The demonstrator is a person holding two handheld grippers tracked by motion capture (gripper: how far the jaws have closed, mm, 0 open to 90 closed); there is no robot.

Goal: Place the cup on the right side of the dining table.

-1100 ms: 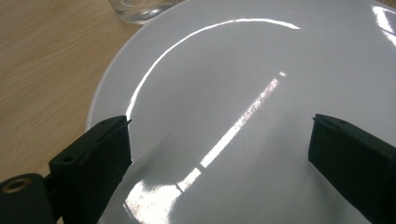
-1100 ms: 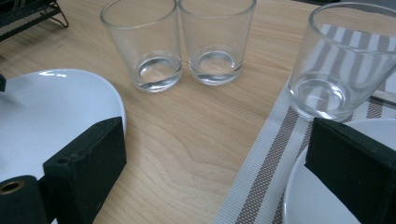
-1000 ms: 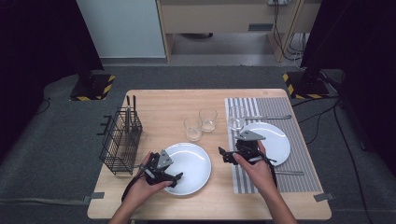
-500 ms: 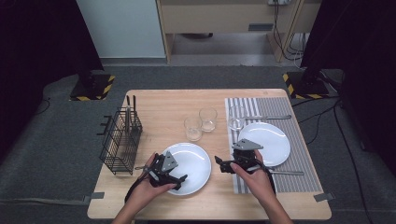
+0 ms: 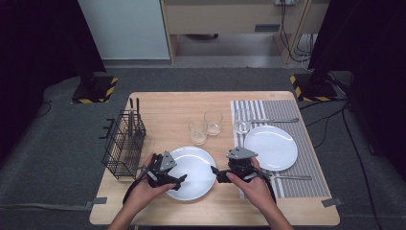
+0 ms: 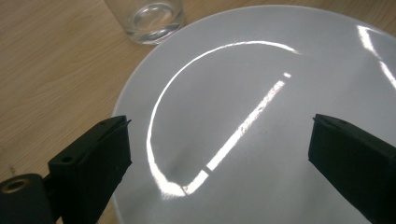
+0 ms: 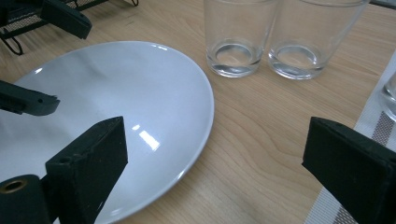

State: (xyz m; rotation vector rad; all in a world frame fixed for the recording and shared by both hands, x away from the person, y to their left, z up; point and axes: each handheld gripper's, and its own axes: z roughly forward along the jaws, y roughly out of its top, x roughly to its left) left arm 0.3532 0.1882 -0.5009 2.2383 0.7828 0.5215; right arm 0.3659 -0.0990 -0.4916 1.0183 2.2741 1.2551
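A white plate lies on the wooden table near its front edge. My left gripper is at the plate's left side, open, its jaws spread wide above the plate with nothing between them. My right gripper is at the plate's right rim, also open; its jaws straddle the rim of the plate and bare wood. The left gripper's black fingers show across the plate in the right gripper view.
Two empty glasses stand just behind the plate. A third glass, a second white plate and cutlery sit on a striped placemat at the right. A black wire basket stands at the left.
My right gripper has moved left and toward the front, from the placemat's plate to the centre plate's right rim. My left gripper has edged right over the plate's left side.
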